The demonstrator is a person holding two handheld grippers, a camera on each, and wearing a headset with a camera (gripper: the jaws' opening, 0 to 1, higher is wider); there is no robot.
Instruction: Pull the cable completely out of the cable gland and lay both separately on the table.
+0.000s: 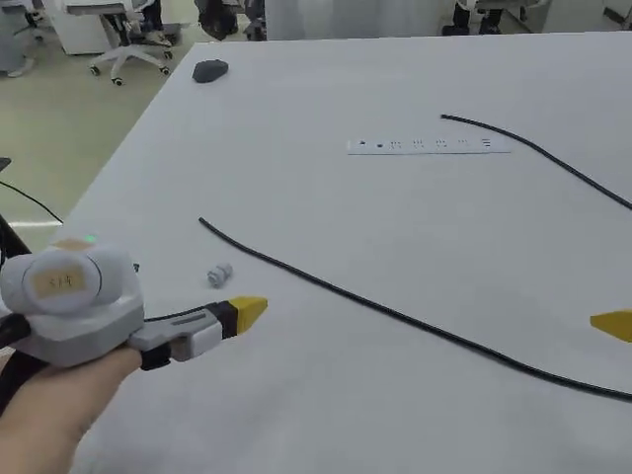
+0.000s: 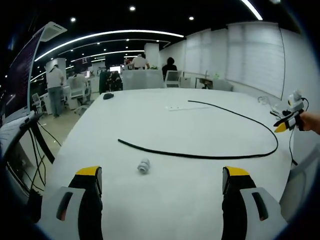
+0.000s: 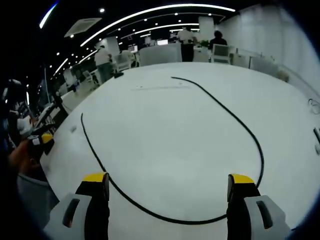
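Two task parts, both on the table [image 1: 326, 197], and they are separate. The cable gland [image 1: 219, 275] is small and light grey, sitting near the table's left edge w/ nothing through it. Too small to call its orientation.

The cable [image 1: 395, 314] is thin and black. One end stops near the gland, apart from it, no contact. From there it runs diagonally across the table toward the right edge. In the right gripper view it bends round in a wide U and heads back to the far side. The other end lies just beside a flat white strip [image 1: 430, 146] w/ small dark marks, mid-table toward the far edge.

The left gripper [image 2: 161, 175] has its jaws wide apart, nothing between them. In its own view the gland lies on the table ahead, roughly between the jaw lines, not touching. In the head view the left hand [image 1: 59, 415] holds it low over the near left corner, yellow tip pointing along the table just short of the gland.

The right gripper [image 3: 168, 180] also has its jaws wide apart and holds nothing. The cable's bend crosses the table ahead of the tips, no contact. It sits off the table's right edge, well apart from the gland.

Misc: a small dark object [image 1: 209, 70] lies near the far left corner. Office chairs [image 1: 128, 49] stand on the floor beyond.
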